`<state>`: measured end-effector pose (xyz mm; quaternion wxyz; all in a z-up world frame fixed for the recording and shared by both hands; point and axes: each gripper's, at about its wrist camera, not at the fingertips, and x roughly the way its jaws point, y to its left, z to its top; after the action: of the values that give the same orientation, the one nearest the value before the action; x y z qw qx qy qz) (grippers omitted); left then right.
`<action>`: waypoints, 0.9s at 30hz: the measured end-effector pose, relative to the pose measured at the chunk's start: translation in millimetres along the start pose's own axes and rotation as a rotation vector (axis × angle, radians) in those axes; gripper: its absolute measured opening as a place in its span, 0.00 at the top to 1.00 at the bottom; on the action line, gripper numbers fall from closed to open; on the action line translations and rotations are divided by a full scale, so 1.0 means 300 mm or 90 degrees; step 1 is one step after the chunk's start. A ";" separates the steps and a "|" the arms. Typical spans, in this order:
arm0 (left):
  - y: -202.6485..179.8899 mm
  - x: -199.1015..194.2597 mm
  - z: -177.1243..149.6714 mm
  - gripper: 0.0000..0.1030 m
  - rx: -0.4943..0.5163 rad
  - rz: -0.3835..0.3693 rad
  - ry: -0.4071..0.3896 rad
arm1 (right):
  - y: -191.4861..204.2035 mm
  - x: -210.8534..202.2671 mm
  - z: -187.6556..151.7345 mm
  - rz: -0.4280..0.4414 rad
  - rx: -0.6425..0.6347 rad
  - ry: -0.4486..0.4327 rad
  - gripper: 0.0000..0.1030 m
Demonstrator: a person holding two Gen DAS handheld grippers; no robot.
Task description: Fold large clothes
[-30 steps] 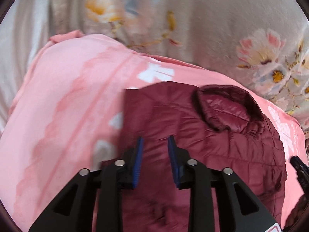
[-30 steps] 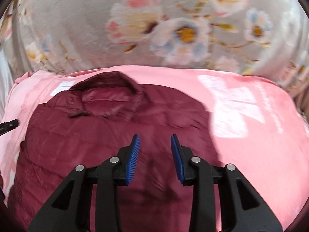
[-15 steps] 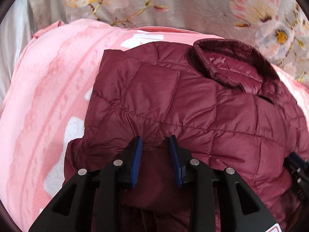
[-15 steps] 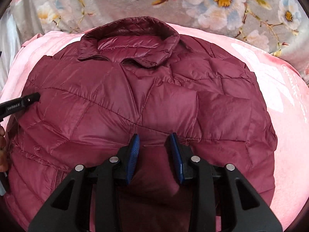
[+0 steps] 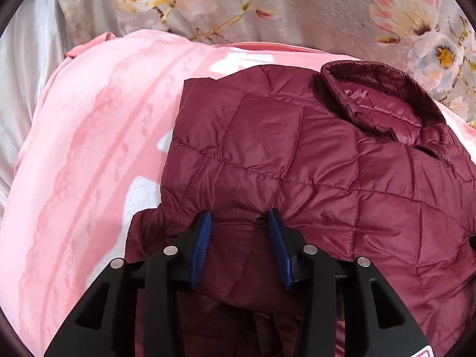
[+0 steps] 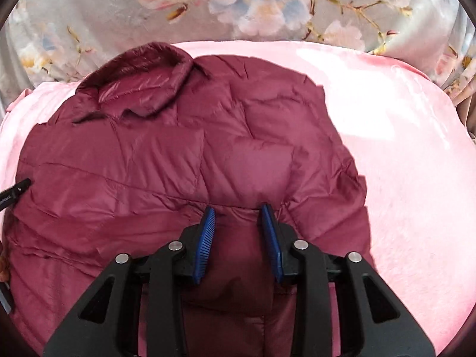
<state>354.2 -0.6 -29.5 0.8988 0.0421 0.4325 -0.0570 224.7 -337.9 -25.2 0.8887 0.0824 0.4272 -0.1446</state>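
Observation:
A maroon quilted puffer jacket lies folded on a pink blanket, collar at the far end. It also shows in the right wrist view. My left gripper is open, its blue pads either side of the jacket's near folded edge on the left. My right gripper is open, its pads either side of the near folded edge on the right. Jacket fabric sits between both pairs of pads, not pinched. The left gripper's tip shows at the left edge of the right wrist view.
A grey floral sheet lies beyond the pink blanket. It also shows in the left wrist view. White fabric lies at the far left.
Both grippers have carried the jacket's lower part up over its upper part, then drawn back a little. The jacket now lies folded, with the pads wider apart than before.

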 end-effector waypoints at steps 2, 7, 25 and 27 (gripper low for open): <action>-0.001 0.005 -0.012 0.57 0.003 0.005 -0.012 | 0.010 0.006 -0.006 -0.010 -0.007 -0.007 0.69; -0.006 0.011 -0.026 0.54 0.004 0.014 -0.019 | 0.015 0.013 -0.017 -0.022 -0.016 -0.018 0.69; -0.040 0.009 -0.023 0.50 0.035 0.065 -0.020 | 0.029 0.005 -0.017 -0.030 -0.028 -0.015 0.66; -0.038 -0.008 -0.001 0.51 0.039 0.062 -0.005 | 0.027 -0.024 0.006 -0.023 -0.031 -0.013 0.62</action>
<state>350.9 -11.8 -28.0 0.9005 0.0903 0.4246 -0.0266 224.4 -329.5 -18.3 0.8919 0.0516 0.4231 -0.1511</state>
